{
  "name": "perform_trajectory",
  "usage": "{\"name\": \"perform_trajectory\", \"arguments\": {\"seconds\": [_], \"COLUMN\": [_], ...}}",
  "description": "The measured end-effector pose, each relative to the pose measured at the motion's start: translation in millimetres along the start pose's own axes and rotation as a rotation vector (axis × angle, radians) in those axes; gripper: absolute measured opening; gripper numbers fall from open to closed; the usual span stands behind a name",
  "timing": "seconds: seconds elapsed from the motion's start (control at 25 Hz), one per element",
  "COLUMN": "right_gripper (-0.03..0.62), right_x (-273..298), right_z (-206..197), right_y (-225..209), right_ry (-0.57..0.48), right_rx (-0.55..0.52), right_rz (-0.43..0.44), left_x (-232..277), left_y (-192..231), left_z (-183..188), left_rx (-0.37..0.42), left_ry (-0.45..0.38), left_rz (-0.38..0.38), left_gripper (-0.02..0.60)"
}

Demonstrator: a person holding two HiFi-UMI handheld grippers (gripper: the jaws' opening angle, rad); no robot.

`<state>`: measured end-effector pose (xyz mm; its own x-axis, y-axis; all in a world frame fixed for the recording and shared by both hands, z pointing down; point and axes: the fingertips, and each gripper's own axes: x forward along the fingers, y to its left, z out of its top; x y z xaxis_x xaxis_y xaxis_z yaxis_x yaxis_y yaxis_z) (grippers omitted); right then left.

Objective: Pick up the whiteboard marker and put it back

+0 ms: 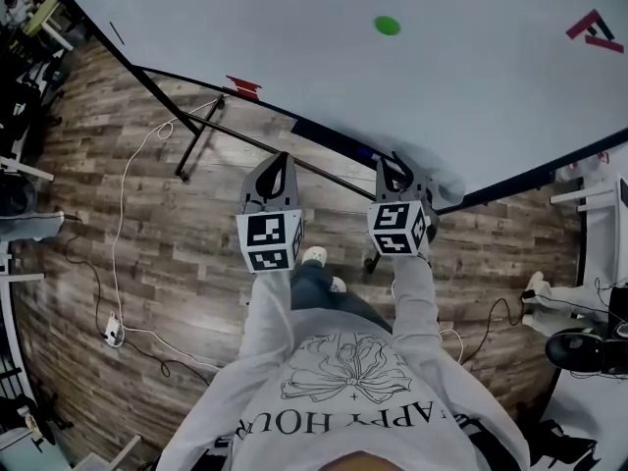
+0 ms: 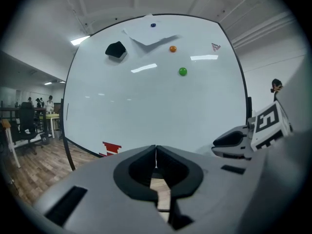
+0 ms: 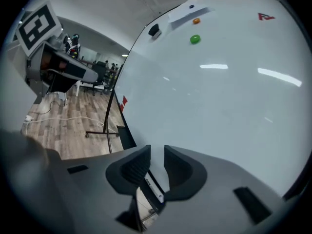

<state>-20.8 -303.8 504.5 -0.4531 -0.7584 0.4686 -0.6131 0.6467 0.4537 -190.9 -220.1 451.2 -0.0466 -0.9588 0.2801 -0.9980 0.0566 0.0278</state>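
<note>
Jaws of my left gripper (image 2: 156, 151) sat clenched shut and empty, lower centre, before the white whiteboard (image 2: 156, 96). Rightward, my right gripper (image 3: 157, 155) stood released; the slim white whiteboard marker (image 3: 152, 185) lay in its gap, along the board's bottom edge.

Pretty even, bright indoor light, no hard shadows anywhere. The whiteboard (image 2: 146, 106) picks up white glare streaks mid-frame in both gripper views, and a ceiling light (image 2: 80, 40) glows upper left. Heavy fisheye, so straight edges bow and the corners go black. The right gripper (image 3: 156, 152) looks soft up close.
</note>
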Motion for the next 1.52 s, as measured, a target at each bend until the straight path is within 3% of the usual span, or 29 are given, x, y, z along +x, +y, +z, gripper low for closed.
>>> {"name": "perform_trajectory", "arguments": {"seconds": [0.48,1.04,1.32,1.52], "right_gripper": [0.086,0.132,0.077,0.077], "right_x": [72.1,108.7,118.7,119.9], "right_z": [-31.3,-72.5,-80.6,-81.2], "right_y": [30.6,57.1,57.3,56.5], "right_ry": [0.236,0.422,0.467,0.503], "right_rx": [-0.255,-0.343,-0.425,-0.446], "right_rz": [0.135,0.263,0.251,0.241], "left_x": [47.4,67.3,71.3,72.2], "left_y": [28.4,36.0,36.7,36.6], "left_z": [-38.3,-46.7,-46.6,-47.8], "left_rx": [-0.005,-0.026,-0.041,-0.045], "left_ry": [0.092,0.118,0.114,0.115], "left_rz": [-0.045,-0.072,-0.075,-0.077], "left_gripper": [0.006,0.006,0.006,0.006]}}
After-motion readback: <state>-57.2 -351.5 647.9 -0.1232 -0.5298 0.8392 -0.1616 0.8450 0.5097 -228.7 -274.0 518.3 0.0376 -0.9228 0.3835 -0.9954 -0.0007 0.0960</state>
